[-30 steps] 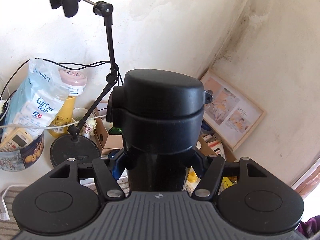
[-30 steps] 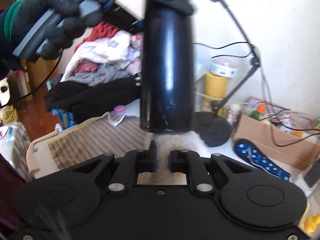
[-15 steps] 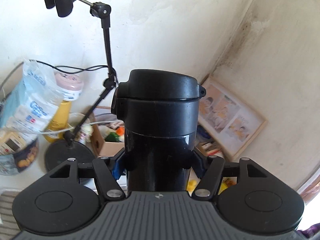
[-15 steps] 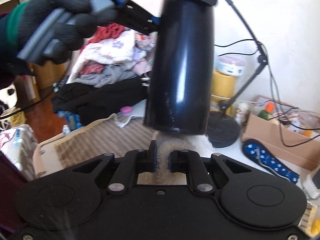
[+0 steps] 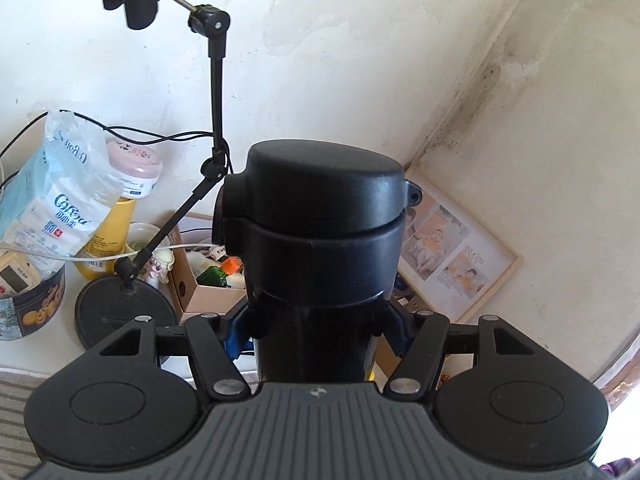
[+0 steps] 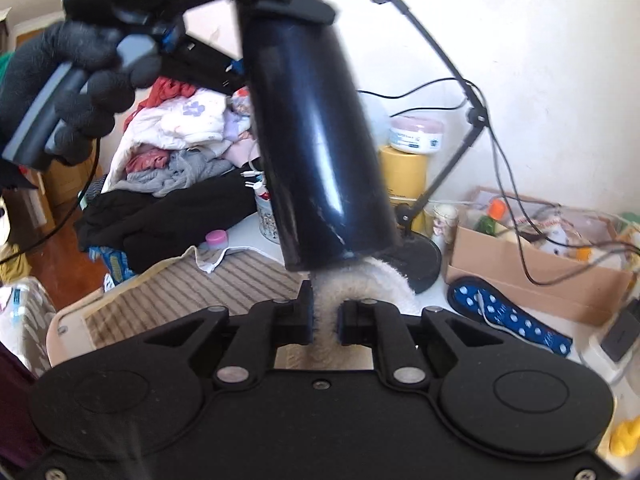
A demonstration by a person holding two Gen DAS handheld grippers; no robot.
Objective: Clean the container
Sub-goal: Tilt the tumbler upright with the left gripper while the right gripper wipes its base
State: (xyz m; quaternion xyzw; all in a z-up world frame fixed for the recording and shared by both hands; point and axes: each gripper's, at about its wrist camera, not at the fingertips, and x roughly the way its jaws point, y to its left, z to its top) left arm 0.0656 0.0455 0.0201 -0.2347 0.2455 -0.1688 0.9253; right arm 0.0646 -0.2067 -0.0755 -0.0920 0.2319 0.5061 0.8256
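While the left claw (image 5: 316,320) clamps a black flask (image 6: 320,132) aloft, the right claw (image 6: 325,316) pinches a cream fleece cloth (image 6: 380,280) against its base.

Held lid-up and tilted above the cluttered bench (image 6: 440,288), the flask meets the cloth only at its bottom edge. Judged from here, a good wipe needs the clamp kept firm below the lid (image 5: 320,200) and the cloth pressed round the base, then up the wall.

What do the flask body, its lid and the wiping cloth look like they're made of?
Flask: glossy black, probably coated metal or hard plastic; sharp window reflections, scuffs near the base.
Lid: matte black plastic by its look; dull sheen, moulded seams.
Cloth: cream fleece or terry; fuzzy pile.
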